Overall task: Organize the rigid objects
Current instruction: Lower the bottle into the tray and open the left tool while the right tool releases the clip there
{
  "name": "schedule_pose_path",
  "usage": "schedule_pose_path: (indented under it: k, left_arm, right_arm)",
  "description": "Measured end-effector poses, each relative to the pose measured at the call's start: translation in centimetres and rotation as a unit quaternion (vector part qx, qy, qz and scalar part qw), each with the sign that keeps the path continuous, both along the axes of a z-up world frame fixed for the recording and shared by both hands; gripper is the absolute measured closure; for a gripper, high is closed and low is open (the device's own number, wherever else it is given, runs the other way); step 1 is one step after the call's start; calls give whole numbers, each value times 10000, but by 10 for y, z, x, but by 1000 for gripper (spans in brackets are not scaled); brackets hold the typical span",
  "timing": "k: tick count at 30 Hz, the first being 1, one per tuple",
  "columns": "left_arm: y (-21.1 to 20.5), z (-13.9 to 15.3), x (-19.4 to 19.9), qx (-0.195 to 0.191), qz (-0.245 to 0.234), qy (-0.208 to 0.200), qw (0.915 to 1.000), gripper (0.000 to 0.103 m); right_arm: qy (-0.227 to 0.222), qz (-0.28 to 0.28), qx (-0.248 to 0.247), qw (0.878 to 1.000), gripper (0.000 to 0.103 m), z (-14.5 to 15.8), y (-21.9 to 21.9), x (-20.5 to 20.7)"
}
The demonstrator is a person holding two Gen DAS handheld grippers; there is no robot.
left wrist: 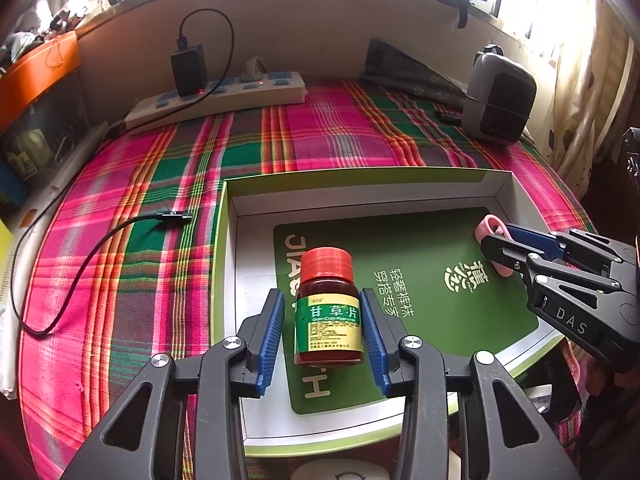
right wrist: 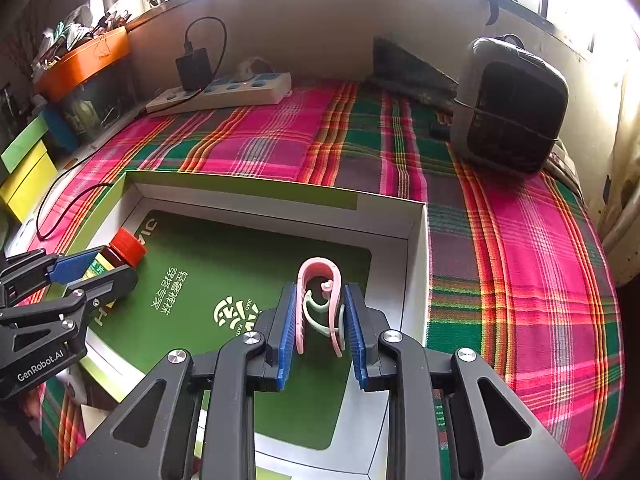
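Box (left wrist: 505,196) on the plaid cloth (left wrist: 320,136) holds my bottle (left wrist: 328,312), upright between the spread left claw (left wrist: 326,330), untouched; my right claw (right wrist: 320,330) pinches the pink clip (right wrist: 319,280) inside too.

You have the medicine bottle (left wrist: 328,308) standing left in the box (left wrist: 360,188) on the counter (left wrist: 160,184), the clip (right wrist: 320,304) right; power strip (left wrist: 224,98) far left, heater (left wrist: 500,100) far right.
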State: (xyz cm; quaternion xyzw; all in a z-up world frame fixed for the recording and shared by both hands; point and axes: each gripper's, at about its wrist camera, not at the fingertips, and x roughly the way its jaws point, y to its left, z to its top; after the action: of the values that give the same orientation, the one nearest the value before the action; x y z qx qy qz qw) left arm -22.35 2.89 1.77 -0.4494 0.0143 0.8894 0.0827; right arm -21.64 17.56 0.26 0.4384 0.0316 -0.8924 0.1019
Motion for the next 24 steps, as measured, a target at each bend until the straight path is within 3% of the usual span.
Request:
schedule_pose_path:
  k: [8,16,24]
  left_arm:
    - [0,4,6,31,2,66,10000,59]
    - [3,21,29,-100,10,397,9992,58]
    - [4,32,54,70,-67,472,9988,58]
  right_arm:
    - [57,2,-99,9999,60,3,-1,5]
    - [200,7,-211,9996,60,12,-1,20]
    - [331,15,-277,9991,60,24,0,44]
